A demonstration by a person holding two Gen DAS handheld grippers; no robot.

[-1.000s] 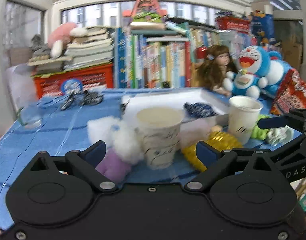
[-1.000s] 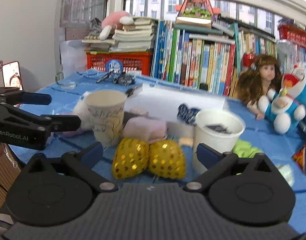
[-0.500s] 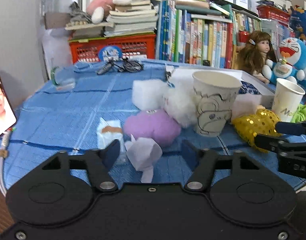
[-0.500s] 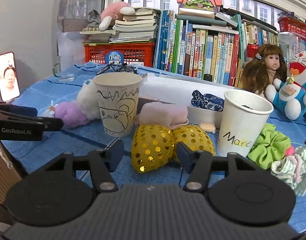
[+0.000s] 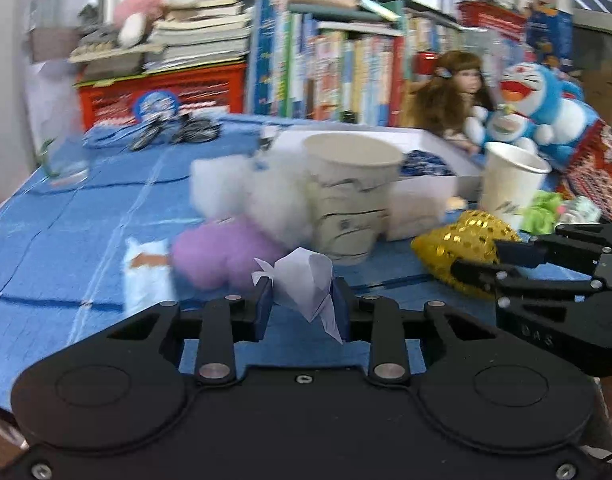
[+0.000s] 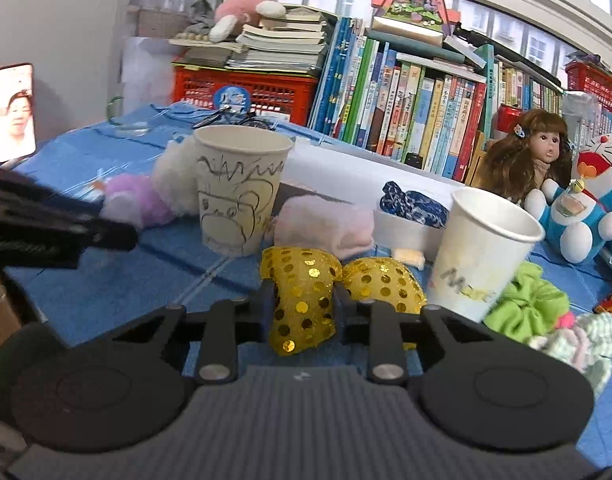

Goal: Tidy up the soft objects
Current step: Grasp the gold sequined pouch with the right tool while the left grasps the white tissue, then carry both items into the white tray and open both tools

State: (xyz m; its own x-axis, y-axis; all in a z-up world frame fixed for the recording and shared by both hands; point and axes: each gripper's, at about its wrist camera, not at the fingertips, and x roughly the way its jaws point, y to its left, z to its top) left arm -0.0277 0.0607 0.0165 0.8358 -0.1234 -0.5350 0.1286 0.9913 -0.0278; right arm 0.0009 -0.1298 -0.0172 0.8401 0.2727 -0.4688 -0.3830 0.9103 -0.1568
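My left gripper [image 5: 304, 308] is shut on a crumpled white tissue [image 5: 306, 280], held just above the blue tablecloth. My right gripper [image 6: 304, 312] is shut on the left half of a gold sequin bow [image 6: 306, 296], which also shows in the left wrist view [image 5: 461, 240]. A doodled paper cup [image 6: 240, 196] stands ahead left and a white paper cup [image 6: 481, 256] ahead right. A purple plush [image 5: 222, 254], white fluff [image 5: 246, 196], a pink soft piece [image 6: 323, 228], a green scrunchie [image 6: 525, 308] and a checked scrunchie [image 6: 577, 340] lie around them.
A white tray [image 6: 405, 228] holding a dark blue scrunchie [image 6: 413, 206] sits behind the cups. A doll [image 6: 525, 156], a blue cat plush [image 6: 589, 200], books and a red crate line the back. A small packet [image 5: 148, 272] lies left. A phone [image 6: 14, 112] stands far left.
Both grippers closed from open: the left on the white tissue, the right on the gold bow. The left view swung back toward the cups.
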